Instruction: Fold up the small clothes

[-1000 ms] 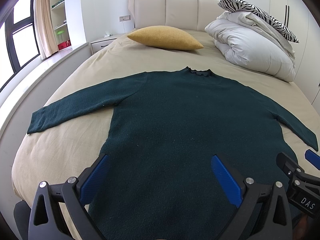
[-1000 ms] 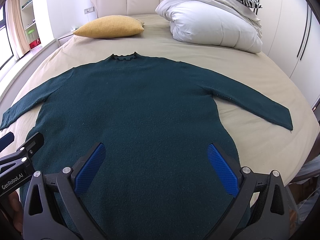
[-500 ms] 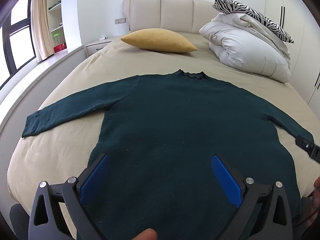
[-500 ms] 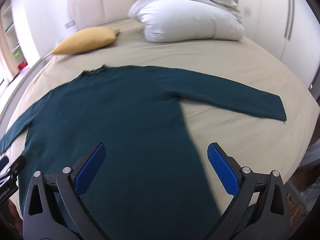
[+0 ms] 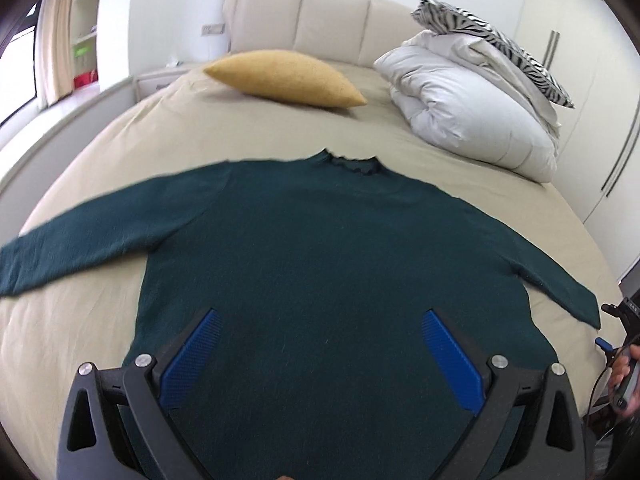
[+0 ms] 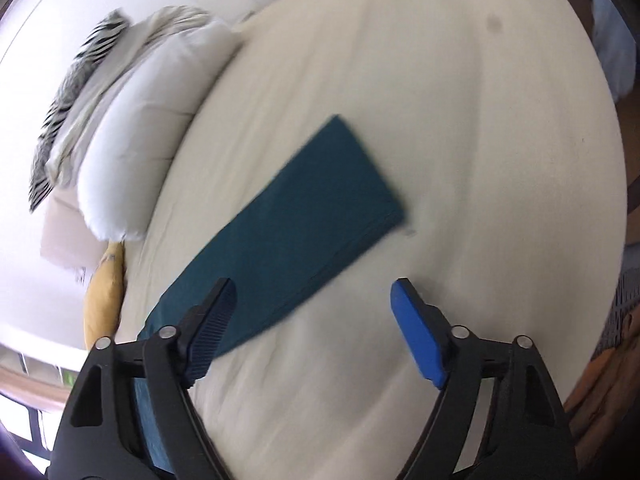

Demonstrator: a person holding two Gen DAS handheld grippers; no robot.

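Left wrist shows my left gripper (image 5: 320,356) spread wide above the green sweater (image 5: 328,264), flat on the bed (image 5: 80,332). My right gripper (image 6: 312,312), also apart, nears the sleeve (image 6: 304,220); blur could mean I pinch bedsheet too. Hem is hidden.

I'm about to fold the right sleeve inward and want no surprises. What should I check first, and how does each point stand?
1. Sweater lying flat on the bed: ok.
2. Right sleeve spread straight, cuff visible: ok.
3. Right gripper open: ok.
4. Right gripper's jaws straddling the sleeve: not ok, one finger over it, the other over bare sheet.
5. Left gripper open, holding nothing: ok.
6. Height above the sleeve: cannot tell.
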